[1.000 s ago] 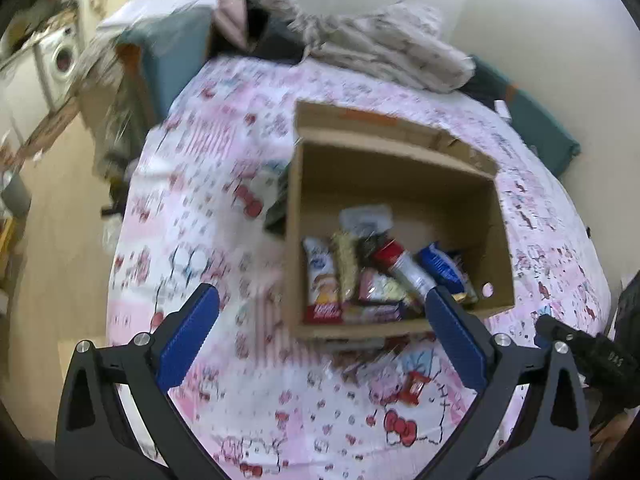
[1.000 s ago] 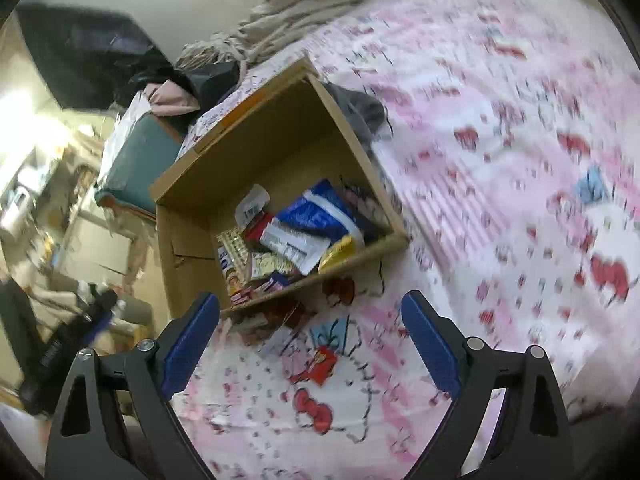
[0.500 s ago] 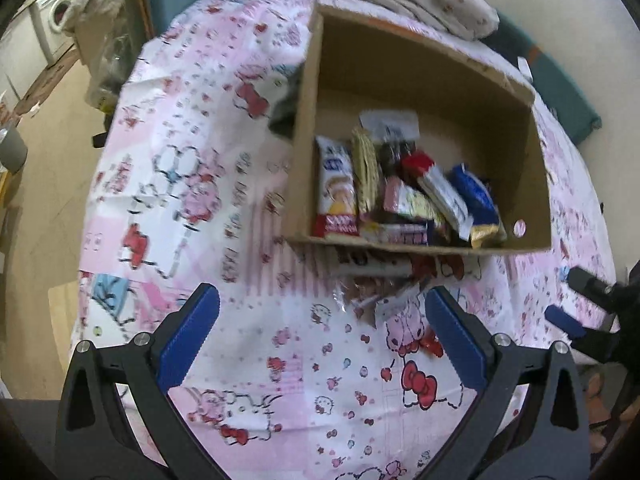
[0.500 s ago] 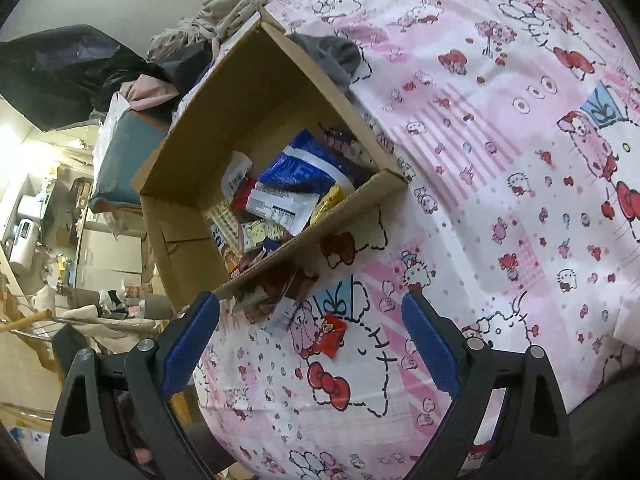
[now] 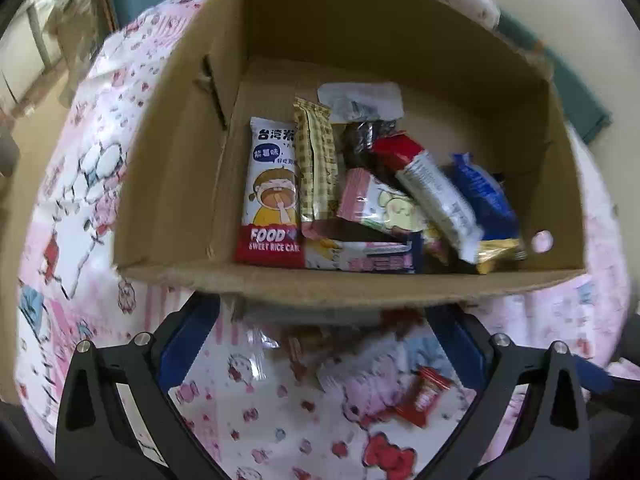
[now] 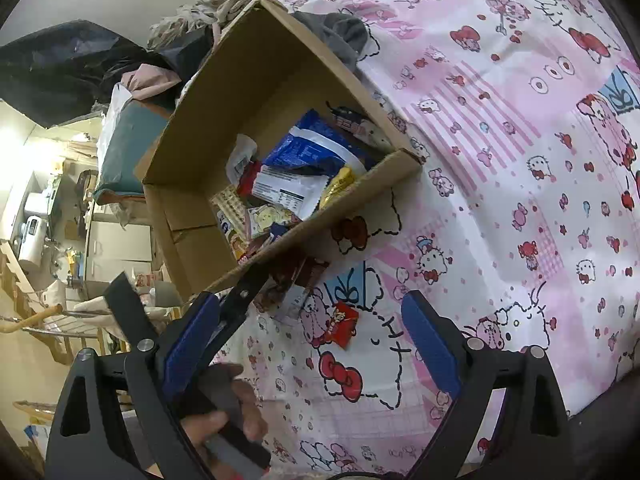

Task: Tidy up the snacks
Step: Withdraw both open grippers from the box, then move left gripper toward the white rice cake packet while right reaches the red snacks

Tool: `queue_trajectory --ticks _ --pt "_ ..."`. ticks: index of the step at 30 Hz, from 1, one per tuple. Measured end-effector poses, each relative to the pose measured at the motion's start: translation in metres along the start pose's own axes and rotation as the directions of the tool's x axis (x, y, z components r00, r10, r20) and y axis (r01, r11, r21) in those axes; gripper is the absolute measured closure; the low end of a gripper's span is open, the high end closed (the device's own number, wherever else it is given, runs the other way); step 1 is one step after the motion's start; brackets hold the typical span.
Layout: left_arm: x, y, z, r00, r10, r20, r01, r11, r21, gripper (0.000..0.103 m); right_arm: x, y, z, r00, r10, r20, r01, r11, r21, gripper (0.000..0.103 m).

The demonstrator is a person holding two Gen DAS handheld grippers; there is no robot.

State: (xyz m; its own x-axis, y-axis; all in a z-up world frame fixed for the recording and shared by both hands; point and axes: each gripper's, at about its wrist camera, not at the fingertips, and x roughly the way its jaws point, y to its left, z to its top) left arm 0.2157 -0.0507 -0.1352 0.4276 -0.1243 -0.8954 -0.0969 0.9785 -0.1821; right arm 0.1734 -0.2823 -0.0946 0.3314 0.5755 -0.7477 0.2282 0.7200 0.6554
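Snacks (image 5: 360, 200) are seen packed in the cardboard box (image 5: 176, 184) on the bed, now neared by the left gripper (image 5: 320, 320), jaws spread and empty like the right gripper's (image 6: 308, 320), above a loose red packet (image 5: 424, 396).

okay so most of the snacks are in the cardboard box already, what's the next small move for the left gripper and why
Probably ease the left gripper down onto the loose wrappers lying on the sheet just outside the cardboard box. Its jaws are open and empty, already straddling them at the box's near wall, while the small red packet lies a bit closer in.
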Motion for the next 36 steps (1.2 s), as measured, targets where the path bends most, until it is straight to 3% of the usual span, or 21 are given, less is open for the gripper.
queue_trajectory --ticks 4,6,10,12,14,15,16,24,26,28,30,31,34,36 --pt "0.015 -0.001 -0.001 0.999 -0.001 -0.046 0.0 0.999 -0.032 0.005 0.001 -0.002 0.0 1.0 0.019 -0.008 -0.019 1.0 0.025 0.008" --pt "0.024 0.006 -0.004 0.995 -0.029 -0.092 0.022 0.997 -0.078 0.012 0.001 0.0 0.0 0.999 0.033 -0.006 -0.032 0.999 0.023 0.008" --pt "0.02 0.012 -0.006 0.996 -0.023 -0.088 0.016 0.996 -0.087 0.029 0.002 0.004 0.0 0.999 0.043 -0.013 -0.043 0.999 0.012 0.008" --pt "0.015 0.014 -0.009 0.995 -0.032 -0.092 0.025 0.996 -0.083 0.063 0.004 0.006 0.0 0.999 0.046 -0.019 -0.045 0.999 0.011 0.008" --pt "0.012 0.017 -0.014 0.991 -0.052 -0.124 0.04 0.994 -0.097 0.074 0.004 0.007 0.0 0.999 0.047 -0.022 -0.047 0.999 0.01 0.008" --pt "0.011 0.018 -0.019 0.987 -0.054 -0.151 0.04 0.995 -0.096 0.092 0.005 0.007 0.0 0.999 0.049 -0.023 -0.049 0.999 0.009 0.008" --pt "0.01 0.023 -0.025 0.983 -0.059 -0.172 0.043 0.995 -0.092 0.093 0.005 0.008 0.0 0.998 0.051 -0.023 -0.051 0.999 0.009 0.008" --pt "-0.015 0.018 -0.071 0.96 -0.136 -0.244 0.113 0.988 -0.107 0.093 0.007 0.011 -0.003 0.998 0.052 -0.031 -0.052 0.999 0.003 0.008" --pt "-0.025 0.014 -0.076 0.961 -0.144 -0.237 0.127 0.988 -0.086 0.093 0.007 0.01 -0.003 0.998 0.053 -0.034 -0.053 0.999 0.011 0.008" --pt "-0.036 0.013 -0.071 0.972 -0.116 -0.205 0.102 0.992 -0.08 0.083 0.008 0.009 -0.004 0.998 0.05 -0.035 -0.05 0.999 0.012 0.008" --pt "-0.042 0.014 -0.062 0.98 -0.104 -0.17 0.091 0.993 -0.079 0.031 0.009 0.01 -0.004 0.999 0.036 -0.034 -0.036 0.999 -0.001 0.008" --pt "-0.045 0.014 -0.057 0.986 -0.099 -0.133 0.089 0.993 -0.081 0.025 0.011 0.01 -0.004 0.999 0.026 -0.033 -0.026 1.0 -0.01 0.008" --pt "-0.043 0.017 -0.035 0.994 -0.098 -0.046 0.094 0.993 -0.073 0.024 0.02 0.008 -0.001 0.999 -0.01 -0.04 0.009 1.0 -0.024 0.009" --pt "-0.036 0.019 -0.028 0.994 -0.097 -0.048 0.094 0.993 -0.071 0.035 0.033 0.011 0.004 0.996 -0.076 -0.047 0.073 0.995 -0.073 0.026"
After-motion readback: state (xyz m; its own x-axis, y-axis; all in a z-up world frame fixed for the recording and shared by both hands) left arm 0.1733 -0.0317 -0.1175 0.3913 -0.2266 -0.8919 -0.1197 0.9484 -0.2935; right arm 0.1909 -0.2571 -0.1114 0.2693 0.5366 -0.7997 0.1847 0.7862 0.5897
